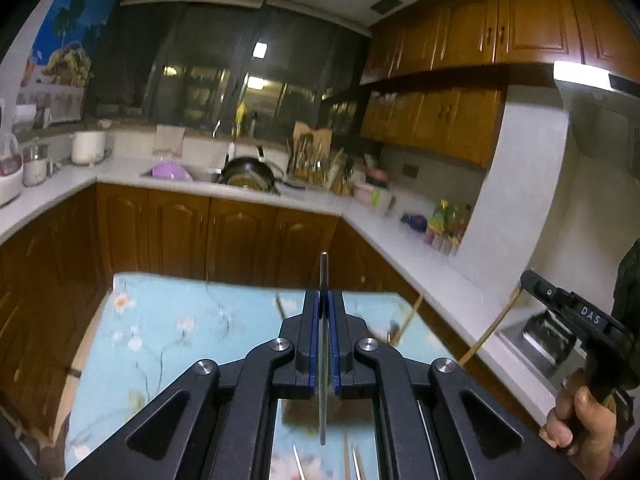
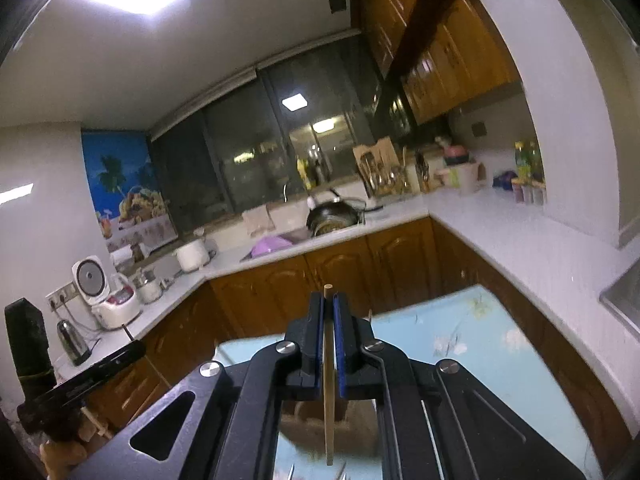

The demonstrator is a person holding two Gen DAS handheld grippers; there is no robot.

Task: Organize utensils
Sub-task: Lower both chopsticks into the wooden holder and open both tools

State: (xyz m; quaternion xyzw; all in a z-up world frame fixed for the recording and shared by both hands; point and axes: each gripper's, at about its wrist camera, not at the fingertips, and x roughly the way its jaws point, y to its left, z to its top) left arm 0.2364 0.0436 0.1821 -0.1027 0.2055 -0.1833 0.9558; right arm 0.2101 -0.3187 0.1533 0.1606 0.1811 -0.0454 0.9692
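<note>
My left gripper is shut on a thin grey metal utensil, seen edge-on; its tip pokes up past the blue pads. My right gripper is shut on a wooden chopstick standing upright between its pads. Both hang above a table with a light-blue floral cloth. In the left wrist view the right gripper shows at the right with the chopstick slanting down from it and a hand on its grip. The left gripper shows at the left of the right wrist view.
More utensils lie on the cloth under the left gripper. A utensil rack stands on the far white counter beside a sink holding a dark pan. Wooden cabinets surround the table. A rice cooker and kettle stand at the left.
</note>
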